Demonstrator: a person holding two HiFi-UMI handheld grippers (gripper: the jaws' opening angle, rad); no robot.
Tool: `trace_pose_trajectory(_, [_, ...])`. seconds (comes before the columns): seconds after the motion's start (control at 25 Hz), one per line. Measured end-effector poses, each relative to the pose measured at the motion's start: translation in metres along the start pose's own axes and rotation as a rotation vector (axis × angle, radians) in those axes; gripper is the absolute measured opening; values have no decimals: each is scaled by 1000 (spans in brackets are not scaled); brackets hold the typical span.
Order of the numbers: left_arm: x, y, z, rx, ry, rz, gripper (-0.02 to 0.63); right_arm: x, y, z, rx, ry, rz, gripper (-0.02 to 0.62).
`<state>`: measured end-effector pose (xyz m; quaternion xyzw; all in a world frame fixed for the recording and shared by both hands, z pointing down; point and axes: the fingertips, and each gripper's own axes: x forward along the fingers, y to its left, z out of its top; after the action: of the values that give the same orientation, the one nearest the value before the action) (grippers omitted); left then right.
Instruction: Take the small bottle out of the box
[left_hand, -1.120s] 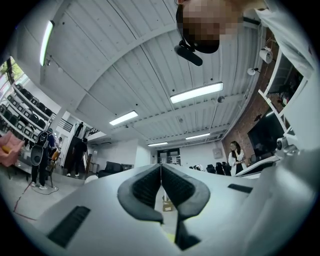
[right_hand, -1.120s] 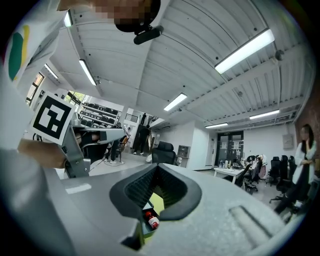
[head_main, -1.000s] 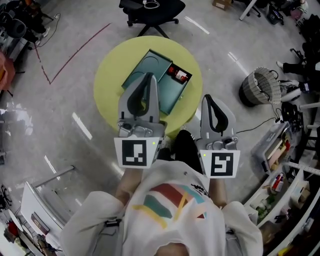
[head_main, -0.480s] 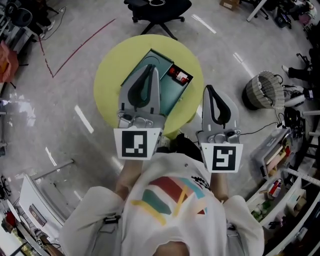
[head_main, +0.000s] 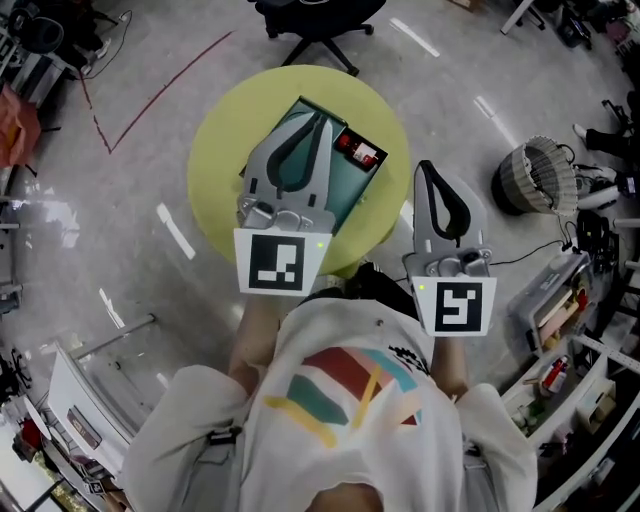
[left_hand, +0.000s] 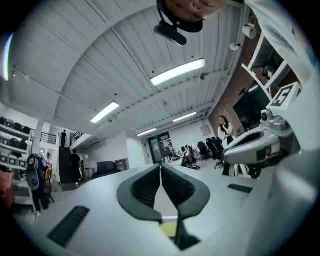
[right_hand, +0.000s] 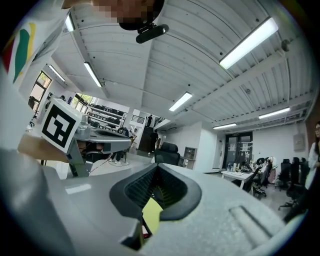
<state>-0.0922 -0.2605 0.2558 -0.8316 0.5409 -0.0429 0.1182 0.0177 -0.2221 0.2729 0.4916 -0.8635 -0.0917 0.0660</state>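
Note:
A teal box (head_main: 350, 186) lies open on the round yellow table (head_main: 215, 130). In a dark compartment at its far right corner sits a small red and white thing (head_main: 356, 149), too small to tell apart as the bottle. My left gripper (head_main: 322, 116) hovers over the box, shut with nothing between its tips. My right gripper (head_main: 427, 165) is off the table's right edge, beside the box, also shut and holding nothing. Both gripper views look level across the room. The left gripper (left_hand: 161, 165) and right gripper (right_hand: 157, 165) show only a yellow sliver of table under their tips.
A black office chair (head_main: 320, 20) stands beyond the table. A wire basket (head_main: 535, 176) sits on the floor to the right, with cluttered shelves (head_main: 560, 330) nearer. A red tape line (head_main: 160, 95) marks the floor at left. People stand far off in the gripper views.
Both grippers have moved forward, away from my body. The left one now reaches further over the box and has rolled slightly. Both stayed shut.

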Motion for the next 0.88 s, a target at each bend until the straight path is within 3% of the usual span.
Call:
trace_pose_trajectory(0.2, [23, -15, -17, 97, 45, -161, 34, 3, -8, -11, 8, 25, 10, 2])
trace_pose_trajectory(0.36, [44, -46, -42, 215, 125, -354, 158, 5, -17, -25, 3, 56, 24, 2])
trace_pose_trajectory(0.56, [55, -86, -119, 502, 303, -630, 203, 6, -17, -37, -3, 85, 56, 2])
trace_pose_trajectory(0.72, [61, -98, -173, 588, 438, -766, 205, 7, -18, -49, 3, 122, 71, 2])
trace_pose_trajectory(0.88, [65, -113, -218, 732, 531, -889, 204, 3, -21, -66, 10, 160, 86, 3])
